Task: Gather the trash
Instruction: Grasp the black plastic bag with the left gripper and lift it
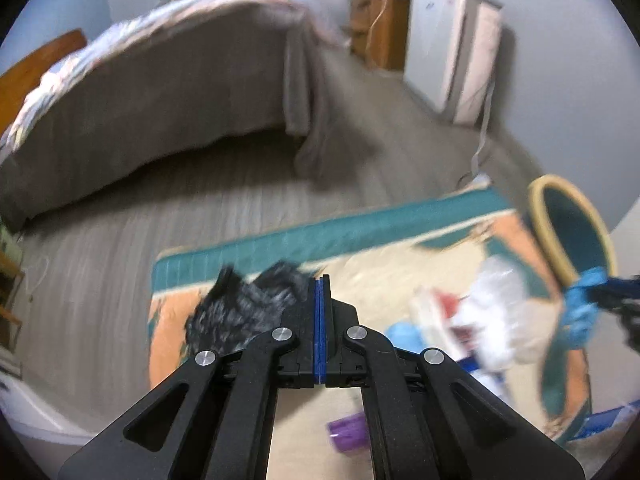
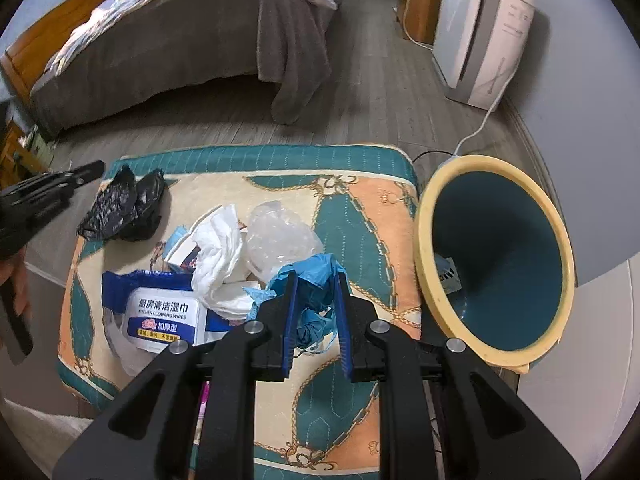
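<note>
Blue trash gripped, black bag left on the cushion

The right gripper (image 2: pixel 314 308) is clamped on a crumpled blue plastic bag (image 2: pixel 310 280), beside the yellow-rimmed bin (image 2: pixel 424 264). The left gripper (image 1: pixel 319 300) is pressed shut with nothing held; the black bag (image 2: pixel 122 208) is seen blurred behind it, half hidden.

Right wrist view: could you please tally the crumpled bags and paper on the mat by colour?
Black bag: 1
White paper: 1
Clear bag: 1
Blue bag, held in the right gripper: 1
Total: 4
</note>
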Tool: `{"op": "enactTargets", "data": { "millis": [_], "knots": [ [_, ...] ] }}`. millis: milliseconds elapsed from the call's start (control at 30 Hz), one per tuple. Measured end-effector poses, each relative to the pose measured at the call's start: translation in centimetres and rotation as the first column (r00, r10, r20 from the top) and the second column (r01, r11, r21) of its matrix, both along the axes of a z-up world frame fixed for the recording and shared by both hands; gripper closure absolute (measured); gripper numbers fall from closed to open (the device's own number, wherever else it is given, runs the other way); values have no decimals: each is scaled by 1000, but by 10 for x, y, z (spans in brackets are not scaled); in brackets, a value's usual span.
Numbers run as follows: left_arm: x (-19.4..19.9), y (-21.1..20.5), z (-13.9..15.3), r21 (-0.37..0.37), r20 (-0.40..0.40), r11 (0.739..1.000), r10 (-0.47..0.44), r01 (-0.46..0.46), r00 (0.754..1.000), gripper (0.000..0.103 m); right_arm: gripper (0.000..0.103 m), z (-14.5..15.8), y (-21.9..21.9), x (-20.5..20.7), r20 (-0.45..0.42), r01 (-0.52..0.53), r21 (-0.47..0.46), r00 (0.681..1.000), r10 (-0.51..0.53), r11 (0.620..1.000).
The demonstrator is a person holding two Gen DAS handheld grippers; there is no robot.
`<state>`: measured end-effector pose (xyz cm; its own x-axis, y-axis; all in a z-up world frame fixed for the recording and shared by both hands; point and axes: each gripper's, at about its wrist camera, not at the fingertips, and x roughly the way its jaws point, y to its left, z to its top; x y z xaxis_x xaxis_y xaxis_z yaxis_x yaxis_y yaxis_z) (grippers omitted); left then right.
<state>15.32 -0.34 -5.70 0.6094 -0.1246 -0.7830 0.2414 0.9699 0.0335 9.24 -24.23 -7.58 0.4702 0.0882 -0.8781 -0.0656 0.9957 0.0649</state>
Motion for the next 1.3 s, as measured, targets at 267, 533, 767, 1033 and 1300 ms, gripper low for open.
{"op": "enactTargets", "data": {
  "millis": [267,533,767,1033,1300],
  "knots": [
    [-40,-43,54,-86,111,990,-99,109,989,103,86,9,-21,-5,13,61,52,998,-62,997],
    [-41,-31,56,-28,66,998,-59,61,996,102,86,17,-37,-11,21,108,93,994,-110,990],
    [-6,17,-29,44,-142,994,106,-101,984,56,86,18,-30,-14,21,84,98,996,-86,992],
    [10,9,-86,219,-232,976,49,3,972,46,86,11,-26,-4,-9,65,132,998,-65,989],
    [21,26,-91,236,-240,972,67,-9,968,100,86,1,-28,6,-40,82,118,996,-78,990]
  ]
}}
